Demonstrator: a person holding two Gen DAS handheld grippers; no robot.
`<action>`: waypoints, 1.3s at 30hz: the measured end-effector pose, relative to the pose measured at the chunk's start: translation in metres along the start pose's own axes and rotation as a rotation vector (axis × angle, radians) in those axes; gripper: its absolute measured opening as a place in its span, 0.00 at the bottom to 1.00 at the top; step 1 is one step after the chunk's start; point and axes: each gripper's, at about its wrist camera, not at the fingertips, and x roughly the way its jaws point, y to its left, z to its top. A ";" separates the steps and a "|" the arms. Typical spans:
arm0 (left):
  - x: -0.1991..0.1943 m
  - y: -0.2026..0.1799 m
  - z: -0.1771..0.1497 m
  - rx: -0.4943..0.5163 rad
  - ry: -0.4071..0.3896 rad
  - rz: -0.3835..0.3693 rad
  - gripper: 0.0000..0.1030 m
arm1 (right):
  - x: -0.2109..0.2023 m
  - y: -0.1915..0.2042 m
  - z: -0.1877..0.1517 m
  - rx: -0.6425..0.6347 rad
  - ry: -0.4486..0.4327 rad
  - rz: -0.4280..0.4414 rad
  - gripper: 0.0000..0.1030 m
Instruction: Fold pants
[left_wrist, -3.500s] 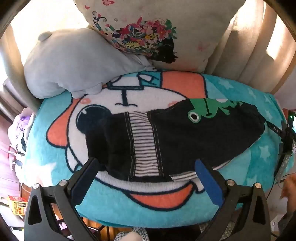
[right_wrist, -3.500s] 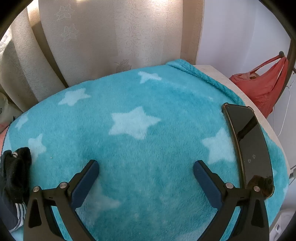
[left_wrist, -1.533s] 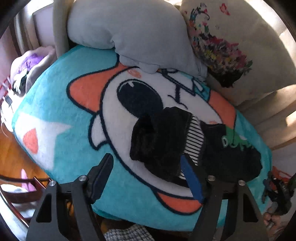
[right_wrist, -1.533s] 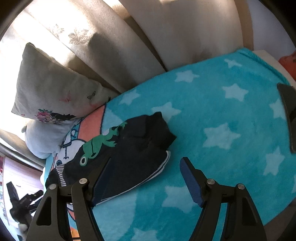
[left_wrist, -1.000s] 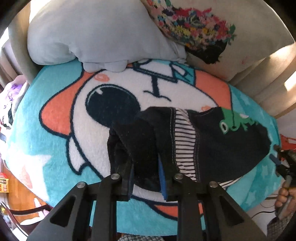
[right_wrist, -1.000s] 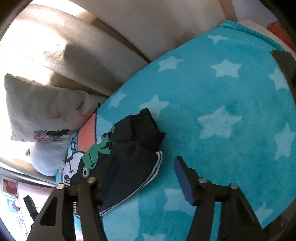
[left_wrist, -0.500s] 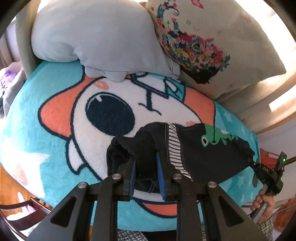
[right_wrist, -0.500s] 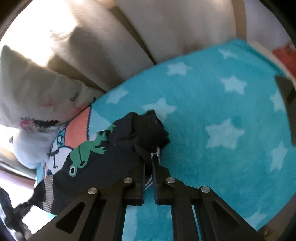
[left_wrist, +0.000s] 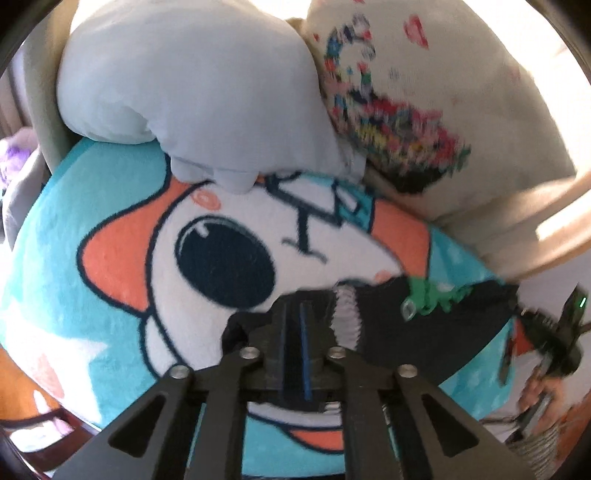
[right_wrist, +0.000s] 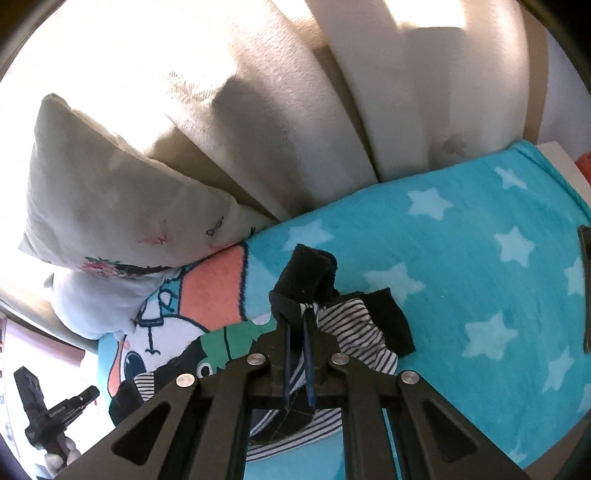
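Small black pants (left_wrist: 436, 328) with a green frog print and striped lining lie on a turquoise cartoon blanket (left_wrist: 110, 302). My left gripper (left_wrist: 293, 314) is shut on the pants' left end, black cloth bunched between its pads. My right gripper (right_wrist: 297, 317) is shut on the opposite end of the pants (right_wrist: 306, 273), holding the black cuff up off the blanket (right_wrist: 480, 258) so the striped inside shows. The other gripper and a hand appear at the right edge of the left wrist view and at the lower left of the right wrist view.
A grey pillow (left_wrist: 192, 85) and a flowered cushion (left_wrist: 424, 92) lean at the back of the blanket, before cream curtains (right_wrist: 295, 92). A dark phone (right_wrist: 585, 288) lies at the blanket's right edge. Wooden floor (left_wrist: 14, 387) shows beyond the left edge.
Both grippers closed on the two ends of the pants and rose. The right end now hangs lifted with its striped lining turned out; the left end is pulled up slightly.
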 end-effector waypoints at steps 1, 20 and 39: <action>0.003 0.001 -0.004 0.006 0.012 0.003 0.30 | 0.003 0.000 -0.001 0.005 0.008 -0.002 0.07; 0.028 0.002 -0.025 -0.008 0.100 -0.061 0.09 | 0.009 -0.029 -0.013 0.084 0.068 0.066 0.07; 0.082 0.062 0.108 -0.410 0.120 -0.166 0.16 | 0.086 0.003 0.096 0.133 0.033 0.007 0.57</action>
